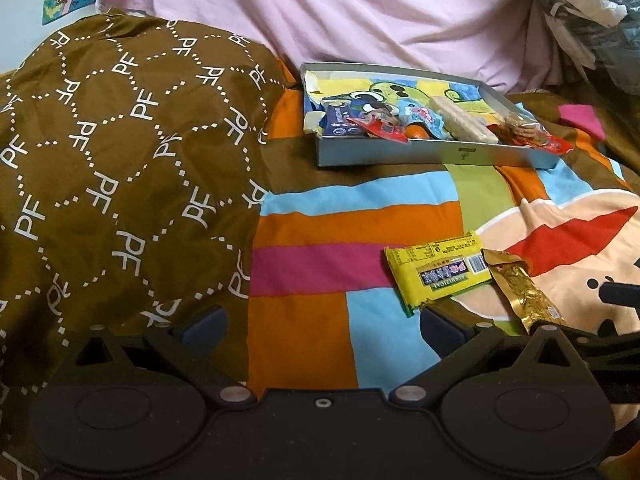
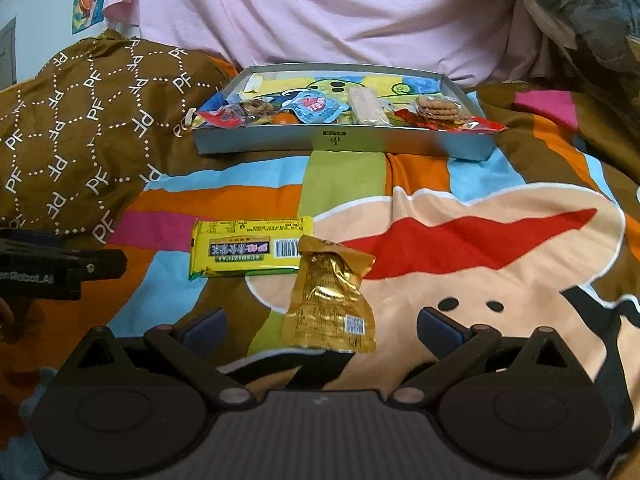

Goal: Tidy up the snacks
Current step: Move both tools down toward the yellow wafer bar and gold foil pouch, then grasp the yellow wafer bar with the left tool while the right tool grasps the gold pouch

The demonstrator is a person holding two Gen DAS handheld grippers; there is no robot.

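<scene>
Where the bed (image 2: 460, 240) spreads under a bright patchwork cover of orange, blue, pink and green blocks with a cartoon face, everything else rests on it. A pink sheet (image 2: 320, 16) is bunched along the far edge, and a brown quilt printed with "PF" letters (image 1: 120, 168) is heaped over the left side. Toward the far edge, just in front of the pink sheet, sits a shallow grey box (image 2: 340, 142) lined with a cartoon picture. Several snacks lie in it: a pale wafer bar (image 2: 366, 106), a clear pack of round biscuits (image 2: 436, 110), a small blue cup-shaped packet (image 2: 316, 110) and some red wrappers.

Nearer the middle of the bed, well apart from the box, a yellow snack bar (image 2: 248, 248) lies flat with its barcode up. A gold foil packet (image 2: 330, 300) touches its right end and overlaps that corner.

The right claw (image 2: 320, 326) has its fingers spread wide on either side of the gold packet's near end, pinching nothing. The left claw (image 1: 320, 322) is likewise spread and empty over the cover, left of the two loose snacks, its right finger (image 1: 442, 330) just beside the yellow bar's near corner.
</scene>
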